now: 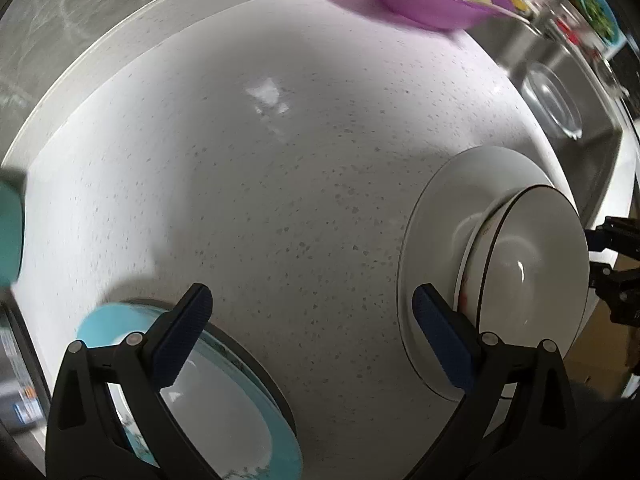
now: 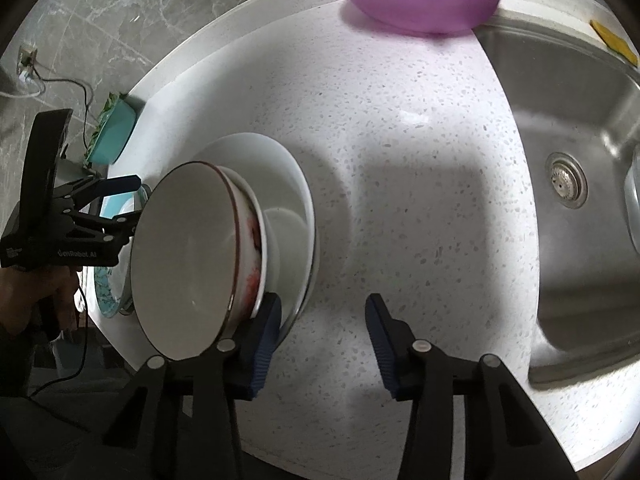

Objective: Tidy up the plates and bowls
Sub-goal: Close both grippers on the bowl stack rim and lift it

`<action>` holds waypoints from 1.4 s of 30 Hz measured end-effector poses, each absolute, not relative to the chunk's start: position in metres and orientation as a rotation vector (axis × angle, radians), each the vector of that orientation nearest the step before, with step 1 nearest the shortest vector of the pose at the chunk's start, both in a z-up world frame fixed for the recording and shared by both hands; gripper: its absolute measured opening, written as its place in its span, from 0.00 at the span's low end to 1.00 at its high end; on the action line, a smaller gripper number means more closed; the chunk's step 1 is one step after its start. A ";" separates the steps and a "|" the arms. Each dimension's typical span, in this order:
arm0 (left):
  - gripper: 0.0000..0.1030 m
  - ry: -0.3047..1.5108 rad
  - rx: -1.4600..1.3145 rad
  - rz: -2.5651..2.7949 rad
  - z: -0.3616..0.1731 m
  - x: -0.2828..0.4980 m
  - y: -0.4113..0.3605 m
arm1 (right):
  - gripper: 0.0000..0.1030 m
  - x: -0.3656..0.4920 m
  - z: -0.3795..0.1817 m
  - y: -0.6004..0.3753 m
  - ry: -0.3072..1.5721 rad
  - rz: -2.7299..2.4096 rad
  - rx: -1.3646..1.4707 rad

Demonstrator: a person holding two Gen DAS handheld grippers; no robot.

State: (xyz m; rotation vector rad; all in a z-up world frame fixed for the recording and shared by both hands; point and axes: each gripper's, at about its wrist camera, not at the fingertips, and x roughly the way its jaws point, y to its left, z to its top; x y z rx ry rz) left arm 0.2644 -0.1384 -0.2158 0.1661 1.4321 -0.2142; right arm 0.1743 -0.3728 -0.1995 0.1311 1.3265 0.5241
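Both claws are seen with jaws spread and nothing pinched. Held over the speckled white counter (image 1: 280, 184), the left gripper (image 1: 312, 312) is pointed straight down, with one blue pad above a teal-rimmed plate (image 1: 240, 408) and the other beside a wide white plate (image 1: 440, 208). On that white plate, stacked bowls are set: a white bowl with a dark rim (image 2: 184, 256) is nested in a bowl with red markings on its side (image 2: 256, 256). The right gripper (image 2: 324, 320) is held just beside this stack, its left pad next to the lower bowl, with only bare counter framed between the pads. A purple bowl (image 2: 416, 8) holding green pieces is placed at the counter's far edge, next to a steel sink (image 2: 568, 128). A teal dish (image 2: 114, 136) is seen near the wall.
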 end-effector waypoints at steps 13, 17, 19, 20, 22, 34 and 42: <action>0.81 1.501 0.269 -0.471 -0.222 0.279 -0.148 | 0.42 0.152 -0.204 -0.387 1.301 0.363 0.377; 0.74 1.515 0.278 -0.512 -0.226 0.282 -0.153 | 0.40 0.148 -0.205 -0.388 1.272 0.346 0.416; 0.51 1.517 0.240 -0.552 -0.226 0.279 -0.152 | 0.40 0.147 -0.207 -0.390 1.260 0.351 0.428; 0.48 1.512 0.230 -0.564 -0.225 0.278 -0.153 | 0.40 0.147 -0.207 -0.390 1.256 0.354 0.428; 0.41 1.498 0.230 -0.567 -0.221 0.277 -0.153 | 0.40 0.148 -0.207 -0.391 1.251 0.358 0.420; 0.37 1.567 0.110 -0.604 -0.231 0.275 -0.136 | 0.16 0.160 -0.205 -0.391 1.298 0.398 0.472; 0.41 1.611 0.001 -0.608 -0.240 0.278 -0.114 | 0.24 0.168 -0.212 -0.399 1.353 0.416 0.530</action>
